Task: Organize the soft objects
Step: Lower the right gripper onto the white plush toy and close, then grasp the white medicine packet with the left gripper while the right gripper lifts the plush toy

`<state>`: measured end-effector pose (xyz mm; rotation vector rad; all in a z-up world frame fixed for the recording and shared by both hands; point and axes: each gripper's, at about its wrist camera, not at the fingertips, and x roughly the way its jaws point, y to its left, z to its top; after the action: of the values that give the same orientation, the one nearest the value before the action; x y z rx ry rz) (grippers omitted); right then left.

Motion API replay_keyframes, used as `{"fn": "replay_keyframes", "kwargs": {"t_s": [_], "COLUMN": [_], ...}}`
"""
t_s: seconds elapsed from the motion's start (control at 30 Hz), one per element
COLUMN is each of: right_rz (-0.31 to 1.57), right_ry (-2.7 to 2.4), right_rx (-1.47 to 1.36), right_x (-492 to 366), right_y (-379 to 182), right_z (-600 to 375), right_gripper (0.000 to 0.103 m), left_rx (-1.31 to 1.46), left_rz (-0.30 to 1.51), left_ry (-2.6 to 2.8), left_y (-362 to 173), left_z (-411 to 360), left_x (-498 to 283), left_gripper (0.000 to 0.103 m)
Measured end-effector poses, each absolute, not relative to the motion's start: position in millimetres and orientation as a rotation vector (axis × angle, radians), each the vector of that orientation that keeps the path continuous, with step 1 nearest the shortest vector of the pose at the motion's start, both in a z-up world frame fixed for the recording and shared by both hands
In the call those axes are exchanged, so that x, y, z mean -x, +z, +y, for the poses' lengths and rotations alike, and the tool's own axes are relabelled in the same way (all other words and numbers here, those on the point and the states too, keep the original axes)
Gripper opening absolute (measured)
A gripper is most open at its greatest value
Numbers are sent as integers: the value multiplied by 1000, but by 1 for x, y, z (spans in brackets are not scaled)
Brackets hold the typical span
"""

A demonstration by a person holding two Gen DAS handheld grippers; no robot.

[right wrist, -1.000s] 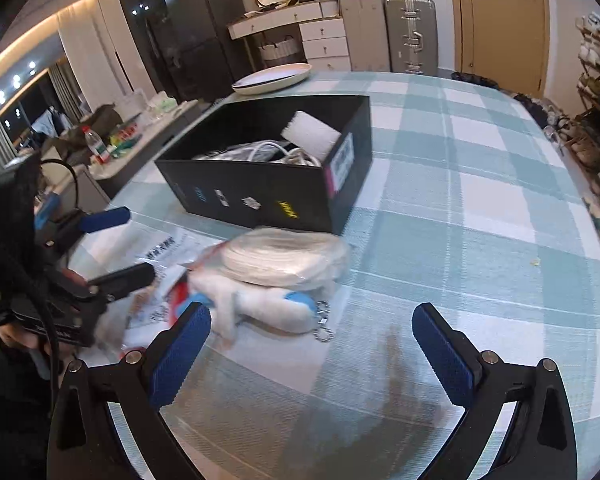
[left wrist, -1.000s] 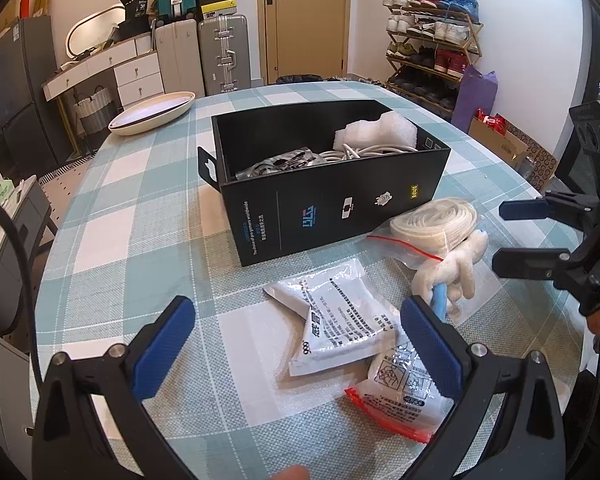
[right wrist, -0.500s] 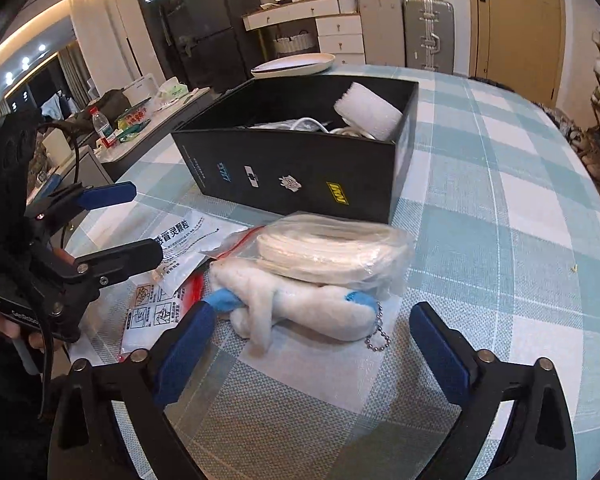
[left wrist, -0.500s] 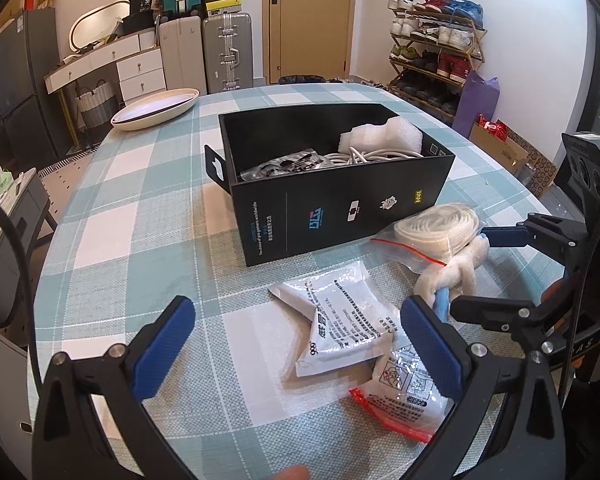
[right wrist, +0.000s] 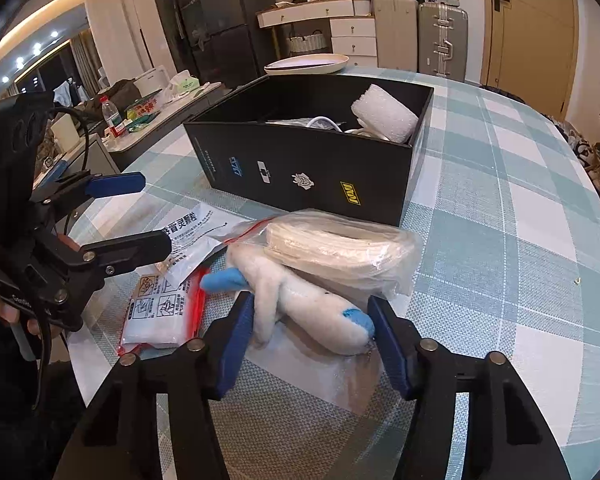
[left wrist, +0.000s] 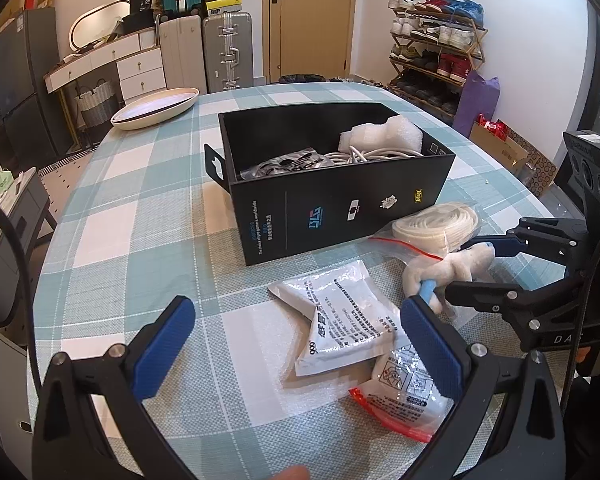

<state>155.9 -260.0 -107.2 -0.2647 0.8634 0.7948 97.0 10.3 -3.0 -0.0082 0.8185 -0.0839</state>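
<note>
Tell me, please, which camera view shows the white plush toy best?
The right wrist view: the white plush toy lies close and whole between the open right hand-held gripper fingers. The left wrist view shows it farther off, partly hidden behind that gripper.

Beige door (left wrist: 314, 20), shoe rack (left wrist: 436, 52), suitcases (left wrist: 228, 50), white drawers (left wrist: 140, 70), checked tablecloth (left wrist: 140, 220)
</note>
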Motion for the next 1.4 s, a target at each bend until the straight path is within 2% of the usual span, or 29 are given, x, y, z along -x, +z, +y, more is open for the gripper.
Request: {"fn": "replay_keyframes", "kwargs": {"t_s": [0.27,0.97,1.07,1.13,1.2,1.23,1.33,1.4], "right_rz": [834,866,866,865,865,865,864,863], "right_ry": [836,841,848,850,851,852,858,864], "right_rx": [276,353,361,360,359,358,359,362], "right_x": [-150,-149,-147,-146,-146,-146,-145,-144], "right_y": [-97,-111,-113,-114,-113,-113,-113,-113], "right_z": [-267,-265,-265,-265,-265,-265,-265,-264], "right_gripper": [48,51,53,54,54,54,57,63], "left_rx": [33,74,102,111,110,111,102,102], "left_rz": [824,911,913,911,907,905,904,903], "left_ry": [-103,-154,-179,-187,-195,-197,-196,-199], "left_y": [-2,-21,-22,-22,-22,-21,-21,-20], "left_z": [12,-10,-8,-6,-5,-5,-4,-4], "left_x": [-96,-104,-104,-103,-102,-102,-101,-100], "left_gripper": [103,100,89,85,76,66,63,62]}}
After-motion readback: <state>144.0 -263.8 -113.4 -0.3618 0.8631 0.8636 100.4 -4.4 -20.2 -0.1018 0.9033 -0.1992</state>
